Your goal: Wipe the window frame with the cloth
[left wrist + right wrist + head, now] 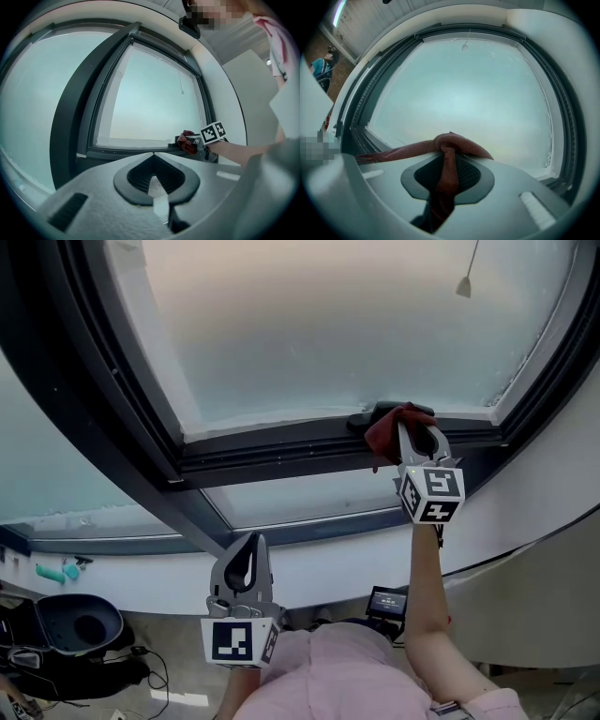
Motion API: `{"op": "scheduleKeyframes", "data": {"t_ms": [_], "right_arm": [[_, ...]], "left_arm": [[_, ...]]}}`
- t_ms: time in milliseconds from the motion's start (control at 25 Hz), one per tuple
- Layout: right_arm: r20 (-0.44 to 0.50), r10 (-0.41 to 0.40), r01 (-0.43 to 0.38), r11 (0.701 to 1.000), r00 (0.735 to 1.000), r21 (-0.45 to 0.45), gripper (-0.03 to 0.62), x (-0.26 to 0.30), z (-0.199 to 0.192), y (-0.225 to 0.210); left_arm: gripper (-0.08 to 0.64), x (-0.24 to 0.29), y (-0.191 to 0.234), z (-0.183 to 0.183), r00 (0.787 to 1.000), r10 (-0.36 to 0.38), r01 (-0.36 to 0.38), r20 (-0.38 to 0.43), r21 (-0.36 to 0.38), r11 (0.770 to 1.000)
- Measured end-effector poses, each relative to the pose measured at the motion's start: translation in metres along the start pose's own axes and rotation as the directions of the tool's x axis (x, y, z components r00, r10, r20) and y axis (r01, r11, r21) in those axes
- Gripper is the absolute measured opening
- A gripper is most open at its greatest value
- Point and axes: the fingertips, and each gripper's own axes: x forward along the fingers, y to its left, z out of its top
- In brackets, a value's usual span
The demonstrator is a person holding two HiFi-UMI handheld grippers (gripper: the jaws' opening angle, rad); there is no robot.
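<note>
The dark red soft fabric cloth (384,435) is clamped between the jaws of the right gripper (418,435). It lies against the lower rail of the dark grey window frame (272,448), right of centre in the head view. The left gripper (251,545), at lower centre, has its jaws closed together on nothing. The cloth is judged light, limp and compressible. Grasp it at a gathered fold, because loose ends will trail.

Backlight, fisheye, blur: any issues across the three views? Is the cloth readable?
Head view: the bright hazy pane leaves the window frame near-black, yet the red cloth reads clearly. Left gripper view: heavy fisheye bends the frame, corners vignetted, the shut left gripper soft up close. Right gripper view: same distortion, cloth sharp in the right gripper.
</note>
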Motion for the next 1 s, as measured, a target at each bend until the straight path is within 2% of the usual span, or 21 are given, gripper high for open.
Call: {"op": "scheduleKeyframes", "data": {"t_ms": [320, 520, 640, 800, 1000], "right_arm": [[0.024, 0.086, -0.083, 0.99, 0.996, -0.11, 0.067, 0.002, -0.007, -0.002], [0.027, 0.089, -0.087, 0.993, 0.996, -0.082, 0.067, -0.004, -0.017, -0.025], [0.032, 0.103, -0.1, 0.99, 0.994, -0.095, 0.067, -0.005, -0.02, -0.032], [0.036, 0.085, -0.082, 0.994, 0.996, -0.075, 0.066, -0.012, -0.025, -0.048], [0.019, -0.031, 0.031, 1.0, 0.999, 0.002, 0.067, -0.019, -0.036, -0.098]], "left_arm": [[-0.003, 0.024, -0.039, -0.004, 1.0, -0.001, 0.001, 0.005, 0.005, 1.0], [-0.003, 0.031, -0.057, -0.007, 1.0, 0.008, -0.008, 0.005, 0.008, 1.0], [-0.003, 0.035, -0.068, -0.007, 1.0, 0.007, -0.007, 0.009, 0.01, 1.0], [-0.003, 0.035, -0.077, -0.008, 1.0, 0.014, -0.014, 0.01, 0.012, 1.0], [-0.003, 0.034, -0.079, -0.008, 0.999, 0.03, -0.031, 0.009, 0.018, 0.999]]}}
